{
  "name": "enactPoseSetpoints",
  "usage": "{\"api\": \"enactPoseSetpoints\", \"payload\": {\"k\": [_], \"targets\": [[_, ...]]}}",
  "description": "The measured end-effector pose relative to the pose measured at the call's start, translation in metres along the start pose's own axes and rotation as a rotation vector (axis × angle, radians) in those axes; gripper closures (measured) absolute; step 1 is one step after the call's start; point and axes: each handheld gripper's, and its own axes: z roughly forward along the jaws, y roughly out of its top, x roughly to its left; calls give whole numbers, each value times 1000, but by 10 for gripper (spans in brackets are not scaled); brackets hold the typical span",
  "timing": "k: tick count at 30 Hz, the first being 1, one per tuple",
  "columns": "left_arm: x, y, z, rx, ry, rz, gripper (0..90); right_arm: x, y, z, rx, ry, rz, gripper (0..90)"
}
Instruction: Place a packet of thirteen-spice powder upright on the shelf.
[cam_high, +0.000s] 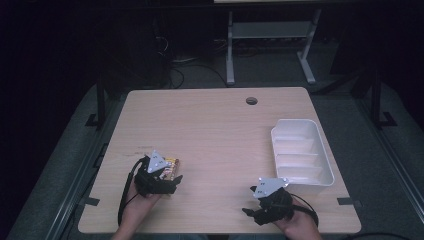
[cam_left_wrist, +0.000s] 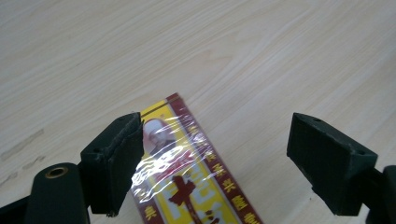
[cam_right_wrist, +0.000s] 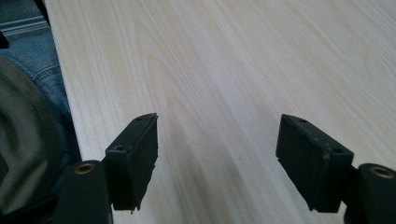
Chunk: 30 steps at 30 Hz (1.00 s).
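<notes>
The left claw (cam_left_wrist: 215, 158) is standing released, its two black jaws spread wide over a yellow and dark red packet (cam_left_wrist: 187, 182) wrapped in shiny film. In the left gripper view the packet is lying flat on the bench (cam_left_wrist: 233, 51), its near corner sitting just beside the left-hand jaw, possibly touching it, while the other jaw is standing well apart with bare wood between it and the packet's edge. Ahead of the jaws pale woodgrain is running on unbroken.

In the high view this left claw (cam_high: 170, 181) is sitting near the bench's front left area, with the packet (cam_high: 171, 164) poking out beyond the grey plate, and there is open wood toward the left edge and the far edge.

The right claw (cam_right_wrist: 217, 158) is also hanging released and gripping nothing, jaws wide over bare wood. In its view the bench edge is running along the left, with blue denim and a dark sleeve beyond it. In the high view the right claw (cam_high: 251, 211) is sitting close to the front edge.

A white tray (cam_high: 325, 165) with ribbed compartments is lying near the bench's right edge, just beyond the right hand (cam_high: 297, 226). A round cable hole (cam_high: 251, 101) is sitting near the far edge. The bench middle is staying open.
</notes>
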Motion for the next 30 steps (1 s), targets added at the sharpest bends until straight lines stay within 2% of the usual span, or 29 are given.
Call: {"api": "enactPoseSetpoints", "payload": {"k": [4,9,18,24,30], "targets": [[6,-2,2,21,27,-33,178,1,0,1,4,2,-1,287],[9,-4,5,47,41,-49,174,1,0,1,5,2,-8,286],[13,-7,16,106,37,-64,169,2,1,2,9,6,-10,285],[17,-9,21,131,46,-78,168,2,1,2,9,6,-11,284],[17,-10,25,155,36,-82,163,3,2,3,11,7,-16,284]]}}
